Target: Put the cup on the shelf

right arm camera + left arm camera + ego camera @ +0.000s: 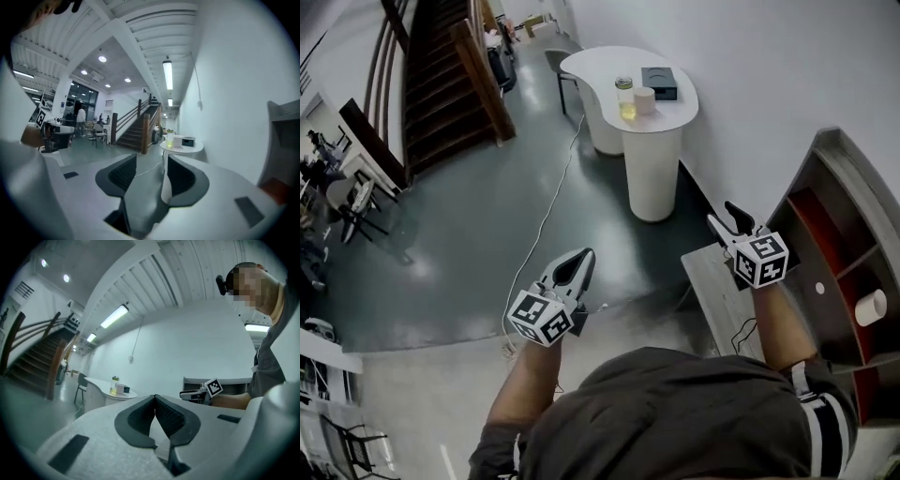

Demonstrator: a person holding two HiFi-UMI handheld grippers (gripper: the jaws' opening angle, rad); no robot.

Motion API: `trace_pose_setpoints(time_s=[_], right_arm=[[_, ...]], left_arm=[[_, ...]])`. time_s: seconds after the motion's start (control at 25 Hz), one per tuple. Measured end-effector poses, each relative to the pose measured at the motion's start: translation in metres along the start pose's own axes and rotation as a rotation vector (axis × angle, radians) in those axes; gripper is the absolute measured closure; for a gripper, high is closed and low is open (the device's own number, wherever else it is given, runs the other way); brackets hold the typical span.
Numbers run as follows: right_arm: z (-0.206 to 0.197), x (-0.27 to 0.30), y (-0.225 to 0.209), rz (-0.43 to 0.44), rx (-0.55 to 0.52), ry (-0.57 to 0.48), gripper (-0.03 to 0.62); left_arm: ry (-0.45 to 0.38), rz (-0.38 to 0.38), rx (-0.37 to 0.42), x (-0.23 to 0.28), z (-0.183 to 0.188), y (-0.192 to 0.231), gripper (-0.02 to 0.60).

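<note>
Holding my right gripper (727, 218) empty, jaws partly apart; cup (870, 307) on shelf (842, 159) to its right; left gripper (575, 267) jaws together, empty.

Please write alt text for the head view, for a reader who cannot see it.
Seen from above, a person holds two hand-held grippers: the left hand-held gripper shut, the right hand-held gripper open and empty. A white cylindrical cup sits in the grey open shelf unit at right.
</note>
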State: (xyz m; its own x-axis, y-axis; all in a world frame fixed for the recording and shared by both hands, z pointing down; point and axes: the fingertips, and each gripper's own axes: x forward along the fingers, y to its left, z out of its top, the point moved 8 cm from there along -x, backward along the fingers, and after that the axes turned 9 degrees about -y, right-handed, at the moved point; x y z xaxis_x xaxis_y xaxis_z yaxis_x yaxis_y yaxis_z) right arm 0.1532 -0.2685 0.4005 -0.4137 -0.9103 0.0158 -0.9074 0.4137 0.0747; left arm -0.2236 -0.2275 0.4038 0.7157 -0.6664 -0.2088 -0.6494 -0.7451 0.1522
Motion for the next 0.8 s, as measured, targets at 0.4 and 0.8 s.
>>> trace_pose_setpoints(time_s=[0.4,0.8], right_arm=[[0.009,0.104,0.107,0.323,-0.004,-0.051,0.487],[0.020,0.117,0.165,0.442,0.017,-0.086,0.604]], left_arm=[[-0.019,0.238,0.048,-0.086,0.017,0.044,0.578],[-0.034,0.239,0.078,-0.100,0.030,0.057,0.578]])
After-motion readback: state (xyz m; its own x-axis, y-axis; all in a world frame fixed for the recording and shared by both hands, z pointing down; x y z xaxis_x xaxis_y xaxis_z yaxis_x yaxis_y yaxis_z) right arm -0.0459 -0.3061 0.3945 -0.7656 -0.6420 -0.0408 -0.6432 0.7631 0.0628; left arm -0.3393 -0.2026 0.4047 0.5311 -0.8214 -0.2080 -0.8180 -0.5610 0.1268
